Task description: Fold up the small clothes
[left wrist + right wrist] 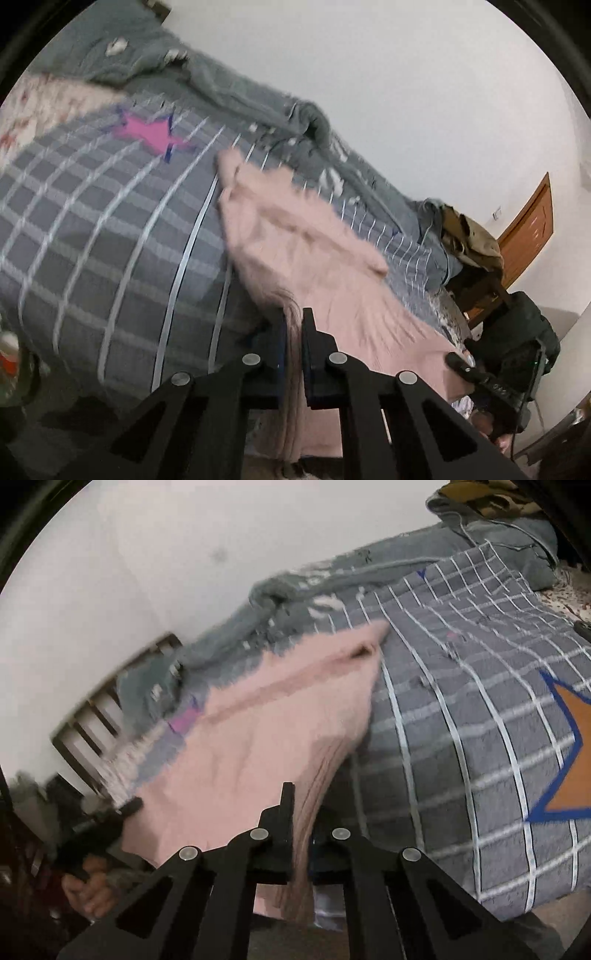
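- Pink garment (pixel 295 236) lay spread on the bed (pixel 92 229), over the grey checked cover, its near hem lifted off the bed edge and its far end stretching away toward the wall (pixel 388 74).
- Its long axis ran away from both grippers, so the body of the cloth lay ahead of the jaws and any fold, as I judged it, would carry the near hem forward over the rest.
- Neither hand was clearly the nearer: each held one corner of the same near edge, the two well apart along that hem.
- Left gripper (pixel 294 325) had its jaws closed tight on a bunched pleat of pink cloth, which hung down between them.
- Right gripper (pixel 301 812) likewise stood clamped on the other corner, a gathered strip of the fabric pinched in the narrow gap.
- A person's hand (pixel 90 890) showed in the right wrist view, wrapped round the left gripper's handle.
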`<action>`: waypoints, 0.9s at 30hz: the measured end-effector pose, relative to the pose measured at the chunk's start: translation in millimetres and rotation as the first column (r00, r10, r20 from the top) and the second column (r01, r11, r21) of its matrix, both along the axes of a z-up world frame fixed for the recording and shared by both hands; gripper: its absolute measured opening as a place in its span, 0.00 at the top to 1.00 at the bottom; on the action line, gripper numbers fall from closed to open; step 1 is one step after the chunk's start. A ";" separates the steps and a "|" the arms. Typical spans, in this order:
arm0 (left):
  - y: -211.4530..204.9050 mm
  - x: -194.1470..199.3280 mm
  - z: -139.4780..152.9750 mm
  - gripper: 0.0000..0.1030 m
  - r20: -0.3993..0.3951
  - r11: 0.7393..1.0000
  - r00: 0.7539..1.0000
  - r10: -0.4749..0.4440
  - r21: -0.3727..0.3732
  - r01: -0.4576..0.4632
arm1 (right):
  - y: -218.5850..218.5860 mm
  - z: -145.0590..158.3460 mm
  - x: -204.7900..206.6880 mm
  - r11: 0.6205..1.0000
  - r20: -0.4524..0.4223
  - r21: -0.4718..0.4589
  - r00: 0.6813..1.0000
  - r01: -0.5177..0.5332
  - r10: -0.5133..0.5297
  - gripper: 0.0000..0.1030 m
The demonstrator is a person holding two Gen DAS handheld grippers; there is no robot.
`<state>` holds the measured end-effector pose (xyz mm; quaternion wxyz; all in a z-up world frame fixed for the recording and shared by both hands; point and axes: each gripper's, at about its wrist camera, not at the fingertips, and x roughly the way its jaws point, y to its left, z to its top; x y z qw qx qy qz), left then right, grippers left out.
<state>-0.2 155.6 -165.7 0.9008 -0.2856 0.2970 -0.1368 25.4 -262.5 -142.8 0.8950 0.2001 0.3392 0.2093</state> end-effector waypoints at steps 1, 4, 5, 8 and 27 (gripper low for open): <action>0.3 5.2 10.6 0.93 0.022 1.000 1.000 0.001 0.006 -0.001 | 0.3 6.1 4.1 1.000 0.008 0.018 1.000 0.000 0.000 0.95; 1.6 22.1 35.8 0.93 0.069 1.000 0.997 0.019 0.012 -0.019 | 1.5 26.6 22.7 0.998 0.031 0.064 0.999 0.001 -0.003 0.95; 1.9 29.2 43.1 0.93 0.079 0.999 0.996 0.028 0.016 -0.030 | 2.2 32.5 30.6 0.998 0.038 0.069 0.999 0.009 -0.012 0.95; 3.6 53.7 58.5 0.93 0.085 0.996 0.993 0.082 0.031 -0.085 | 4.3 49.0 55.3 0.997 0.074 0.067 0.996 0.038 -0.043 0.95; 11.9 242.4 45.3 0.92 -0.026 0.989 0.989 0.142 0.036 -0.141 | 35.0 48.3 241.6 0.999 0.036 -0.008 0.998 0.052 -0.052 0.95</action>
